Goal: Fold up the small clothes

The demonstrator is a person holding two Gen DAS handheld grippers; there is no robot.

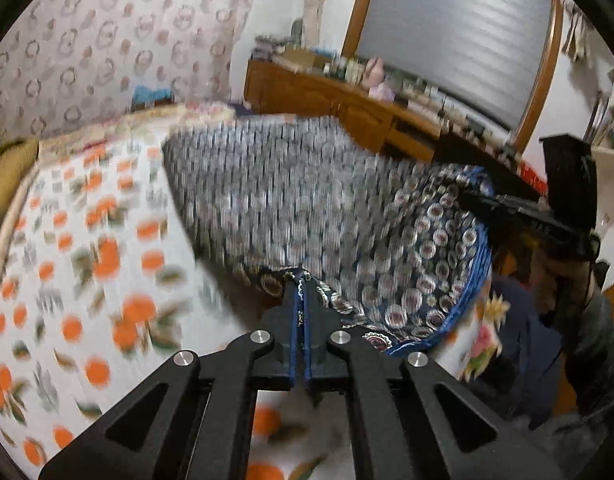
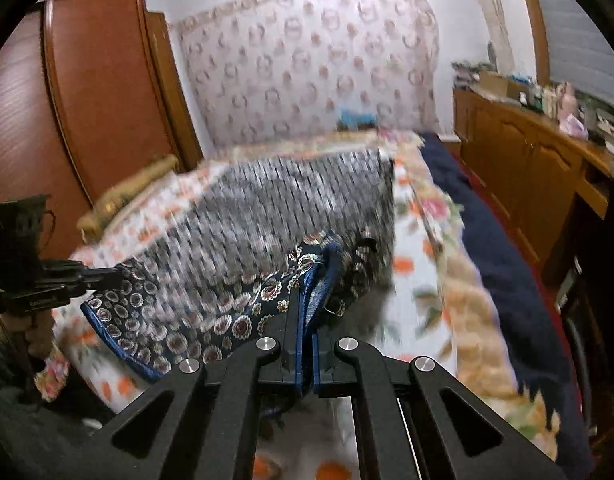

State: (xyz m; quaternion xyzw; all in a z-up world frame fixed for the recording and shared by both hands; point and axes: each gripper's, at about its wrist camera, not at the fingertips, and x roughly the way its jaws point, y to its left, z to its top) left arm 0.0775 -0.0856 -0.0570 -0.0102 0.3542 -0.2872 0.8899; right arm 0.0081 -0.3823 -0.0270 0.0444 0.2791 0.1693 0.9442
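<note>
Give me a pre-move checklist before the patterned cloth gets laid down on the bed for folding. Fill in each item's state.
1. Left tongs clamped on the patterned cloth hem: ok, closed on the blue-trimmed edge.
2. Right tongs clamped on the cloth: ok, fabric bunched between the fingers.
3. Cloth spread between the two grips: ok, it hangs open across the span.
4. Cloth free of twists: cannot tell, motion blur hides the far edge.
5. Landing area on the orange-print bedspread: ok, nothing else shows on the visible part.
6. Far edge of the cloth lying flat on the bed: cannot tell.
</note>
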